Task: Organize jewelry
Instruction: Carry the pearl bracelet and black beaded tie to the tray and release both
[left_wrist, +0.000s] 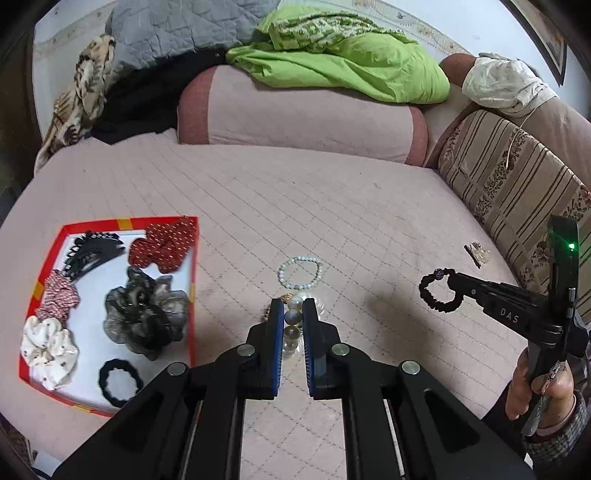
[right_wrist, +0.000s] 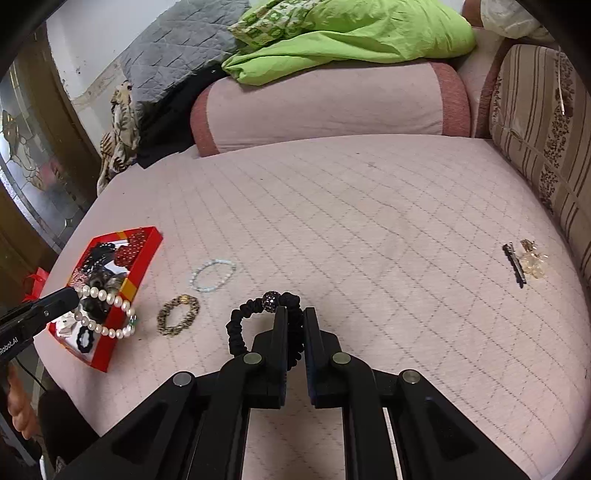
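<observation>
In the left wrist view my left gripper (left_wrist: 293, 308) is shut on a bracelet of large pearls (left_wrist: 293, 316), lifted off the pink quilted bed (left_wrist: 332, 206). My right gripper (left_wrist: 452, 284) is shut on a black elastic bracelet (left_wrist: 439, 291) carrying a dark sparkly bead. The right wrist view shows the same black bracelet (right_wrist: 271, 301) in the right gripper (right_wrist: 295, 314), and the pearl bracelet (right_wrist: 107, 314) hanging from the left gripper (right_wrist: 72, 295) in front of the red box (right_wrist: 110, 343). A small pale bead bracelet (right_wrist: 213, 275) and a gold chain bracelet (right_wrist: 178, 314) lie on the bed.
The red box (left_wrist: 125, 223) at the left holds several scrunchies, a black claw clip and a black hair tie. A black hair clip (right_wrist: 514, 264) and a clear ornament (right_wrist: 533, 260) lie at the right. Pillows, a green cloth (left_wrist: 351, 62) and blankets are piled behind.
</observation>
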